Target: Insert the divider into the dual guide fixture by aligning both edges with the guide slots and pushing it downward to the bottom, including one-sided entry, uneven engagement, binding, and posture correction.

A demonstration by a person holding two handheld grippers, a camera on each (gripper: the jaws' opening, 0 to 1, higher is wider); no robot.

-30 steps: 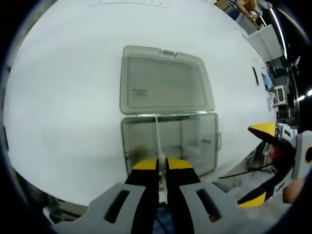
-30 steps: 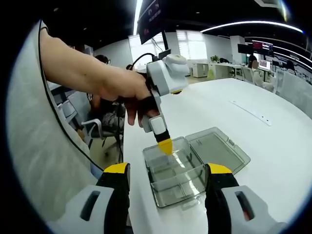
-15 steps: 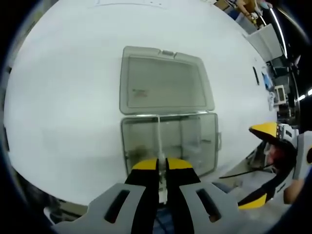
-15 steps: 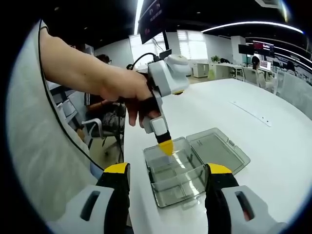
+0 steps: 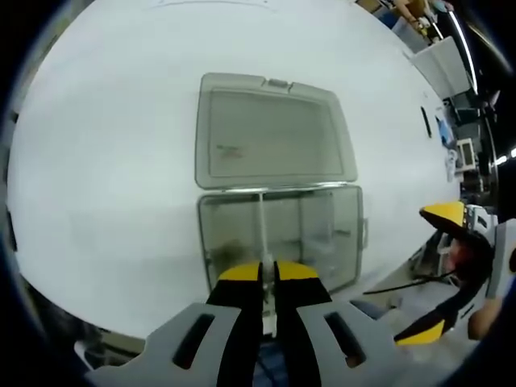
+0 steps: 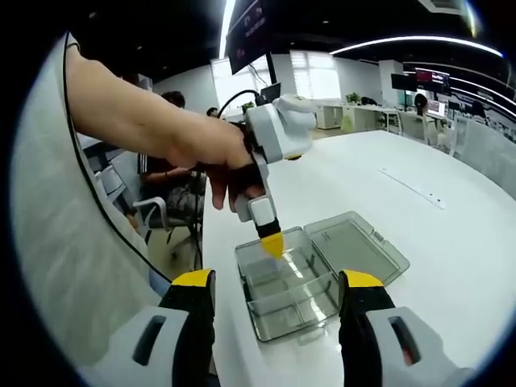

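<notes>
Gripping thin clear divider [image 5: 262, 222] edge-on: left gripper [image 5: 268, 272], jaws clamped on it. Divider is seen standing upright inside clear fixture box [image 5: 339, 234], dropped in left of centre. Hinged lid [image 5: 272, 133] is laid flat open on white table [image 5: 105, 161] beyond box. Right gripper [image 6: 274, 294] is held off box, jaws spread wide, nothing between. Left gripper is seen from right gripper view in person's hand [image 6: 201, 153], yellow tip in box.

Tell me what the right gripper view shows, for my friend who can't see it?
A hand holds the left gripper over a clear plastic box with its lid flipped open, on a white table. The right gripper waits open below.
</notes>
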